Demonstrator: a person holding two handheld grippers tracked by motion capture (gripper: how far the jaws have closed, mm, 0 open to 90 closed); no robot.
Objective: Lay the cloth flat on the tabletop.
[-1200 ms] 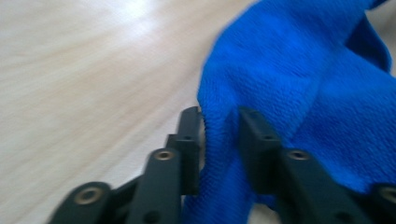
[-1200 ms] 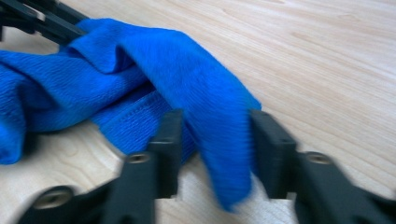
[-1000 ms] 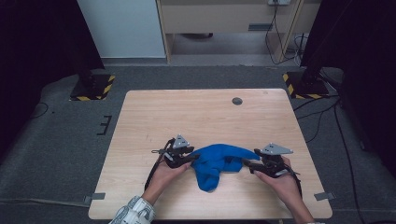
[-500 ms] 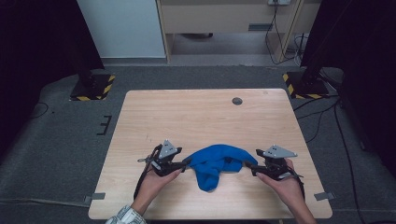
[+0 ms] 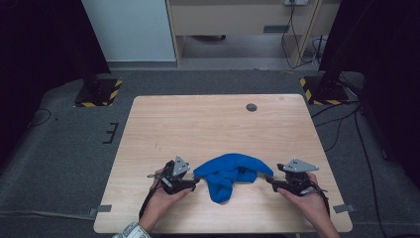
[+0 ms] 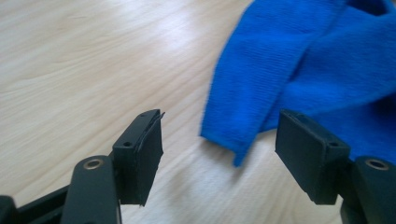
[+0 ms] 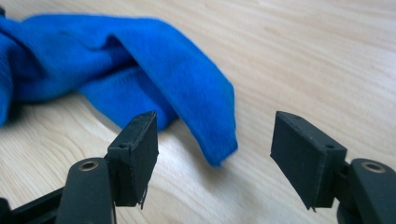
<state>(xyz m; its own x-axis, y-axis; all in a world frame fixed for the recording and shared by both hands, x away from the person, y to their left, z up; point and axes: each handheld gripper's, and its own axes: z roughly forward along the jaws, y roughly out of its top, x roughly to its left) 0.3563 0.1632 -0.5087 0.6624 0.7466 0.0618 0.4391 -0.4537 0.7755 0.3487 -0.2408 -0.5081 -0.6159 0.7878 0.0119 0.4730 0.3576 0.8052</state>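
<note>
A crumpled blue cloth (image 5: 230, 175) lies in the lower middle of the high view, on the near part of the wooden counter (image 5: 213, 124), with one gripper at each end. The left gripper (image 5: 192, 183) sits just off the cloth's left end; its fingers (image 6: 144, 149) have just been opening and now stand wide, with a corner of the cloth (image 6: 243, 140) lying between them, unpinched. The right gripper (image 5: 270, 179) is at the cloth's right end, its fingers (image 7: 137, 154) likewise spread wide, the cloth's tip (image 7: 219, 149) resting loose between them. The step in hand looks like taking hold of two corners to spread or fold the cloth. Next, each gripper would need to ease forward over its corner and close on it.
</note>
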